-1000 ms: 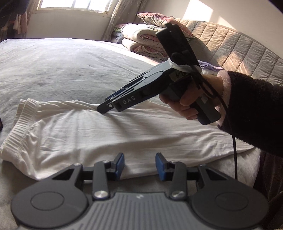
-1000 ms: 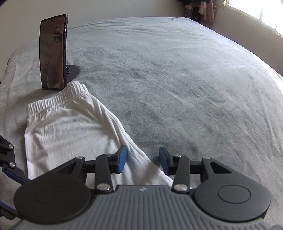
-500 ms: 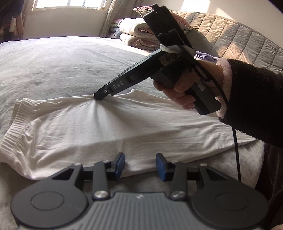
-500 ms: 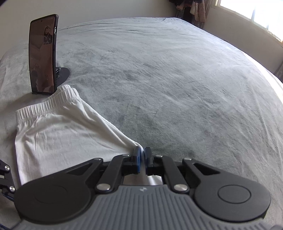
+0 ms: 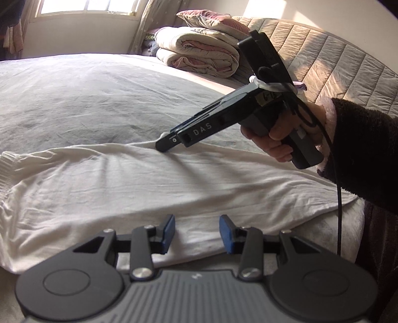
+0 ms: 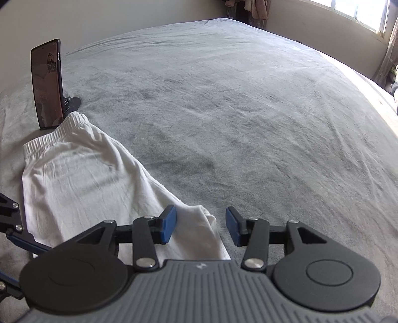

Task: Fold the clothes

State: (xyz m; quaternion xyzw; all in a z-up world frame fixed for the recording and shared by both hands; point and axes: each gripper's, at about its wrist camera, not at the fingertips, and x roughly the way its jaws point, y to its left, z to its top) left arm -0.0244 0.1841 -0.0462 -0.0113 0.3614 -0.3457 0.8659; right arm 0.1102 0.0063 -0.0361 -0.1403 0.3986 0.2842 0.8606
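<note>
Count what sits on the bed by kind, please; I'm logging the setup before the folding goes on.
White garment: 1
Phone on a stand: 1
Folded quilts: 2
Pillow: 1
Total: 5

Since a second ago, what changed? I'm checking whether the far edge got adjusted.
The right hand-held gripper pinched the far edge of the white garment half a second ago; its jaws have just been opening and now stand apart, the fabric lying loose between them. The left hand-held gripper stayed open at the near edge. The phone and grey bedspread look unchanged.
</note>
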